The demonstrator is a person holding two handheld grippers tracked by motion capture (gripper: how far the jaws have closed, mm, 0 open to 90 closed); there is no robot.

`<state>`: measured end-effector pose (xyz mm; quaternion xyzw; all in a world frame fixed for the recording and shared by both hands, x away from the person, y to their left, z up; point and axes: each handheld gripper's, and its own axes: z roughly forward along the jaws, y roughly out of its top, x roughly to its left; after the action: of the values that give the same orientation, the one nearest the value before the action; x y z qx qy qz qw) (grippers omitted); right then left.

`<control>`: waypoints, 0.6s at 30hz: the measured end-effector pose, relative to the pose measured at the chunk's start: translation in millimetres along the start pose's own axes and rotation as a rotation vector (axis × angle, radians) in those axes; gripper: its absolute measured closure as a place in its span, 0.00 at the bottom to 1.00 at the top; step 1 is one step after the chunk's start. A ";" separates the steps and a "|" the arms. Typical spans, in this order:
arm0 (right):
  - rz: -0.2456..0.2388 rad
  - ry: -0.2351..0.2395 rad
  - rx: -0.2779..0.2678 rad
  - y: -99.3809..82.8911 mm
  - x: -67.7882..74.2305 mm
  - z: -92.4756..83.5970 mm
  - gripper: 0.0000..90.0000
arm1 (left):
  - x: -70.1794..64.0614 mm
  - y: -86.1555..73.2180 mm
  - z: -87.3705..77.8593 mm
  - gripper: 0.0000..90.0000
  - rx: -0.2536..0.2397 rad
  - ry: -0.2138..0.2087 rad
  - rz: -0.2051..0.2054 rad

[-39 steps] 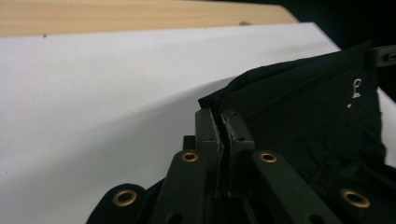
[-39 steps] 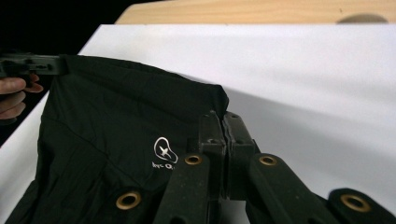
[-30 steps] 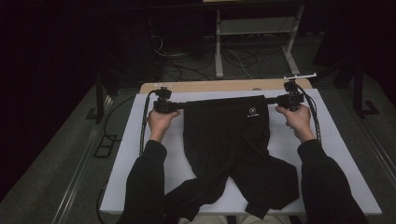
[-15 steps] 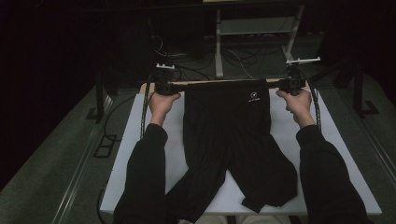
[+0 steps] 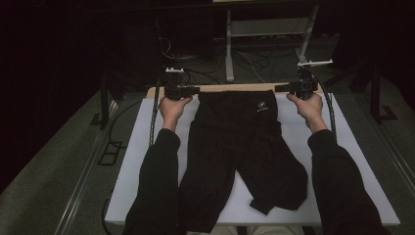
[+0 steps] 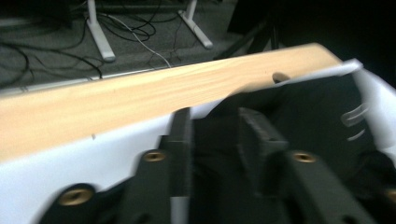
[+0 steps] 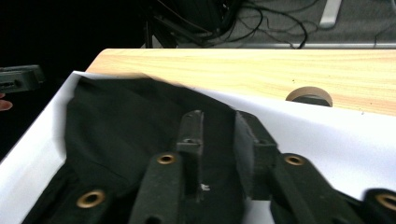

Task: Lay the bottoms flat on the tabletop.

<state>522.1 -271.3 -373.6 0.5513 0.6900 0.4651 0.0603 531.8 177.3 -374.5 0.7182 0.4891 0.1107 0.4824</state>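
The black shorts (image 5: 240, 147) lie flat on the white sheet (image 5: 137, 161), with the waistband at the far edge, close to the wooden table edge (image 5: 235, 87). This looks like the step of letting go after spreading the shorts out. The left gripper (image 5: 195, 90) is just beside the waistband's left corner and the right gripper (image 5: 280, 88) just beside its right corner. Both have just been opening. Their jaws stand a little apart, and I think they hold nothing now. Next, the hands probably need a new grip to fold the shorts. There are no boxes or bins here.
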 end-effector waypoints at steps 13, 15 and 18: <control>-0.019 -0.015 -0.036 -37.1 -8.6 -13.5 0.41 | 1.8 -37.3 -19.0 0.30 -0.031 -0.084 -0.043; -0.017 -0.006 -0.036 -41.7 -9.2 -14.9 0.35 | 0.2 -40.4 -21.2 0.27 -0.042 -0.096 -0.043; -0.015 0.001 -0.035 -47.8 -9.9 -17.7 0.28 | -1.6 -45.2 -23.9 0.22 -0.045 -0.104 -0.038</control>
<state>481.7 -287.6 -401.8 0.5445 0.6860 0.4771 0.0730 489.0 192.6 -398.0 0.7026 0.4743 0.0752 0.5251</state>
